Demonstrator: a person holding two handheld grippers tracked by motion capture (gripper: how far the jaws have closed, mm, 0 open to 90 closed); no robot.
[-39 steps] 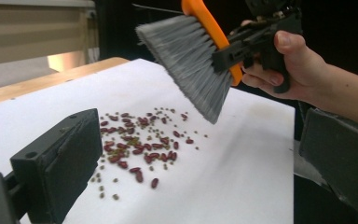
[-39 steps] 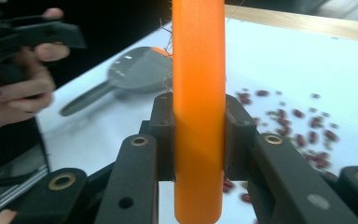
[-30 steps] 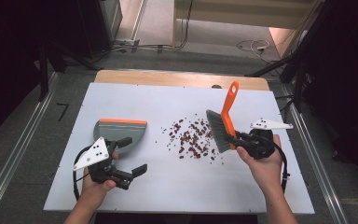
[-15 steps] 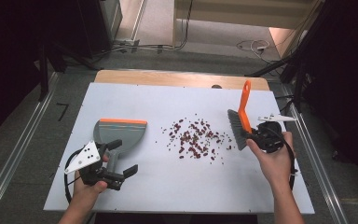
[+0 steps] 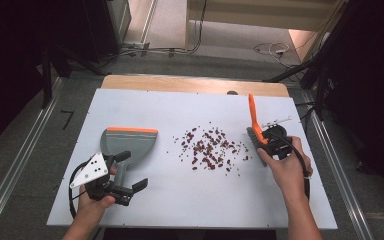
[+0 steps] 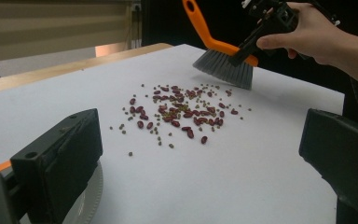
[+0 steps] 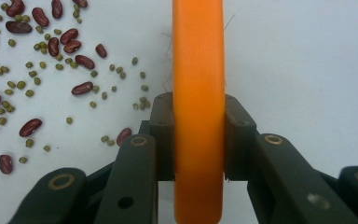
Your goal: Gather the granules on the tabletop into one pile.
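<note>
While the right gripper [image 5: 266, 141] pinches the brush [image 5: 252, 117] right of the beans [image 5: 210, 148], the left gripper [image 5: 130, 172] hovers spread near the dustpan [image 5: 130, 142]. Left gripper view: bristles [image 6: 223, 69] beyond beans [image 6: 177, 112]. Right gripper view: jaws clamp the handle [image 7: 198, 93].

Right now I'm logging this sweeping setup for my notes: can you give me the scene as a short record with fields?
surface: white table
spill: red and green beans, scattered mid-table
right gripper: shut on the orange brush, bristles beside the beans, on their right in the high view
left gripper: jaws open, at the dustpan's handle
dustpan: grey with orange edge, left of the beans, apart from them
</note>
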